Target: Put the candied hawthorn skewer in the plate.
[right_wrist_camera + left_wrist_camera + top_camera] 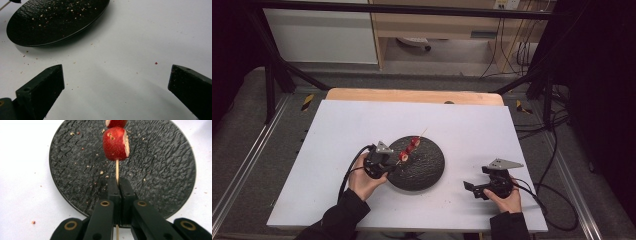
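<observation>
High view, near edge: the person's 2 hands come in from the bottom; the left gripper (388, 165) sits at the near-left rim of the plate (427, 172), the right gripper (474, 189) rests on the white table (337, 130), well to the right of the plate.
High view, skewer: the skewer (411, 146) runs from the left gripper up and to the far right over the plate, 3 red fruit pieces (410, 148) on it.
Left gripper view, jaws: together, clamped on the bare stick of the skewer (117, 171).
Left gripper view, axis: the stick points straight out from the jaws; the nearest fruit piece (115, 143) sits a short way beyond the tips, above the plate (162, 170).
Right gripper view, jaws: the right gripper (116, 77) stands wide apart, nothing between.
Right gripper view, relation: the plate (50, 22) lies far and left of these jaws; so judged, this hand must travel left to reach the fruit.
</observation>
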Tool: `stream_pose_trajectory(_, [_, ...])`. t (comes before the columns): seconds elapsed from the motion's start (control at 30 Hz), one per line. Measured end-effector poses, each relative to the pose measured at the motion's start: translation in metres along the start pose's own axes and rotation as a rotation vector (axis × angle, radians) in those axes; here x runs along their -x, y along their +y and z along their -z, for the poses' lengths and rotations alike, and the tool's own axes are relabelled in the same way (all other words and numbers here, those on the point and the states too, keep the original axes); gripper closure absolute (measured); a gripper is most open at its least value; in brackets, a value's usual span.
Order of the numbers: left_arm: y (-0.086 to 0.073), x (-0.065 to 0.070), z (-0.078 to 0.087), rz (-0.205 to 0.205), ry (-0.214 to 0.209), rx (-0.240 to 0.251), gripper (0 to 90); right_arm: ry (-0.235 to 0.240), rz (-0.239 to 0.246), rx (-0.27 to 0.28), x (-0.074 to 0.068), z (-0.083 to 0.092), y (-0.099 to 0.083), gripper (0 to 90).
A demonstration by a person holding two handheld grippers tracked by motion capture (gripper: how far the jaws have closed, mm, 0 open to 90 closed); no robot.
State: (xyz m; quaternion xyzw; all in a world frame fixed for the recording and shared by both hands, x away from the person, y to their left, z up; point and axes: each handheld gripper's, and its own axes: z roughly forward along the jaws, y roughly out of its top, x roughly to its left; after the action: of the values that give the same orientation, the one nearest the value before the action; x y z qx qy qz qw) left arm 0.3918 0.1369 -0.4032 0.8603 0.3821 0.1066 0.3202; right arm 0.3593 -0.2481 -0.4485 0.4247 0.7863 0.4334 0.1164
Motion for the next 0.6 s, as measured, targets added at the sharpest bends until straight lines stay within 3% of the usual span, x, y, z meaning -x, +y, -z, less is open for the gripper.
stream_pose_trajectory(0.6, [0.006, 0.007, -0.018, -0.022, 0.042, -0.143, 88.6, 0.006, -0.003, -0.008, 0.002, 0.001, -0.003, 1.2])
